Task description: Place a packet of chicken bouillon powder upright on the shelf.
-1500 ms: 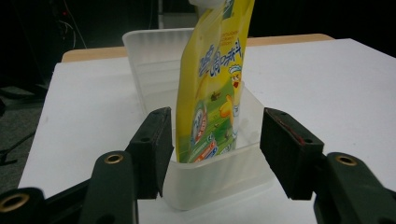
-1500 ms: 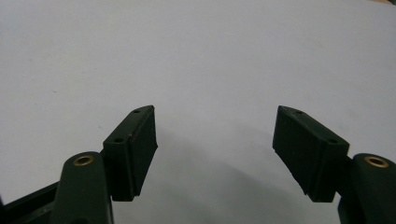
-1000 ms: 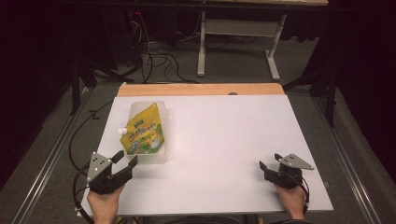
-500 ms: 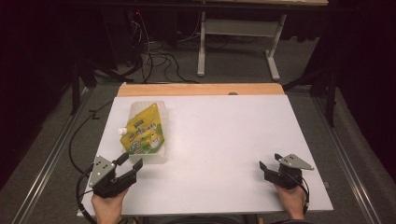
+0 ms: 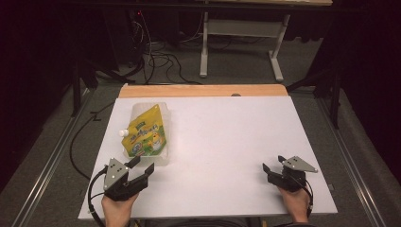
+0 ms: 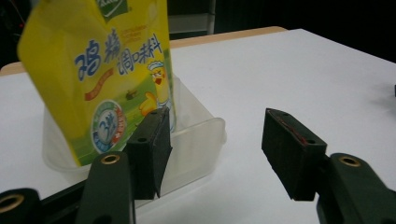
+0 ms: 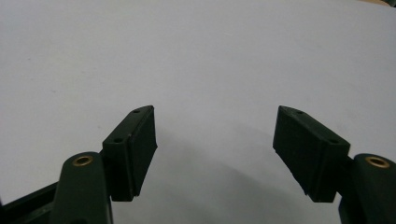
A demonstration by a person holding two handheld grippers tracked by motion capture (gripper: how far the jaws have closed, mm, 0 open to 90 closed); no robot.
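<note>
A yellow spouted pouch [image 5: 144,135] with blue lettering and a cartoon chick leans in a clear tub [image 5: 163,158], near the left gripper [image 5: 142,169], both grippers' jaws gaping and empty, the right gripper [image 5: 273,166] well apart.

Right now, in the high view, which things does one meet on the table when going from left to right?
Left gripper → yellow seasoning pouch in its clear plastic tray → bare white table top → right gripper.

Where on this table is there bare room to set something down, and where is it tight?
The table is bare from the clear tub holding the yellow pouch rightward to the right gripper, up to the wooden far edge. Tight spot: the near-left corner, where the open left gripper sits beside the tub.
</note>
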